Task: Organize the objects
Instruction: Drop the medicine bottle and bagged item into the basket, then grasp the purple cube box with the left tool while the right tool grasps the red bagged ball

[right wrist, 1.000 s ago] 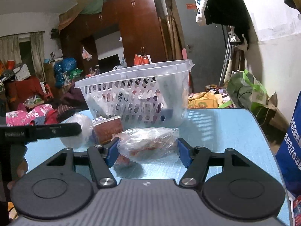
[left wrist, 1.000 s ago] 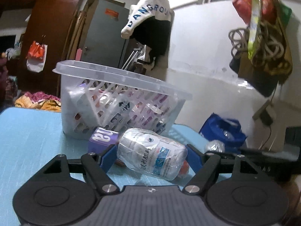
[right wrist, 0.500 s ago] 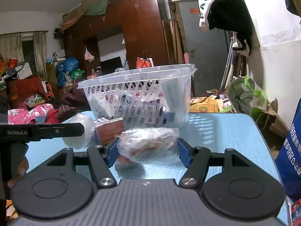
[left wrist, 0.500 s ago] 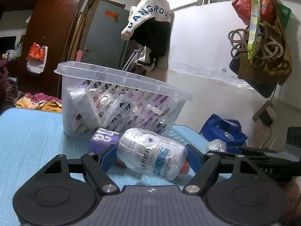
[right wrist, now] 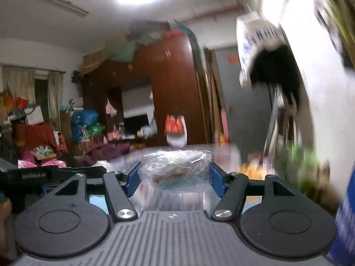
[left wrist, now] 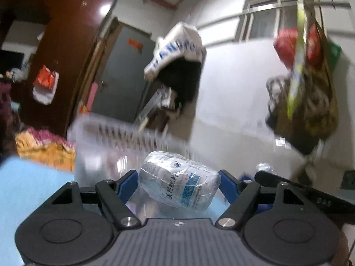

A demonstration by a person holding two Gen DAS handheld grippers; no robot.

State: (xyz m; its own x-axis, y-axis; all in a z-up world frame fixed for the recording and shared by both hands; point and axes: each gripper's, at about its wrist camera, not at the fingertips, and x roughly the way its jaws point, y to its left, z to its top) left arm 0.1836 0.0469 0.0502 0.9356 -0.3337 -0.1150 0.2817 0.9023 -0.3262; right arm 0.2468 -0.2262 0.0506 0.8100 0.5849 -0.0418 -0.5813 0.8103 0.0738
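While blur smears the white slotted basket behind | left claw clamps a plastic-wrapped white bottle with Chinese label, above the tabletop | right claw clamps a crinkled clear bag, contents unclear.

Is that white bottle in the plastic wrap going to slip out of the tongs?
It might. The wrapped bottle looks round and its clear wrap is shiny, so it is probably slippery and apt to roll. It sits tilted between the left tongs, so it could twist. The body looks stiff, so it probably won't squash.

Cluttered home bedroom; tall wooden wardrobe; hanging clothes; curtained window
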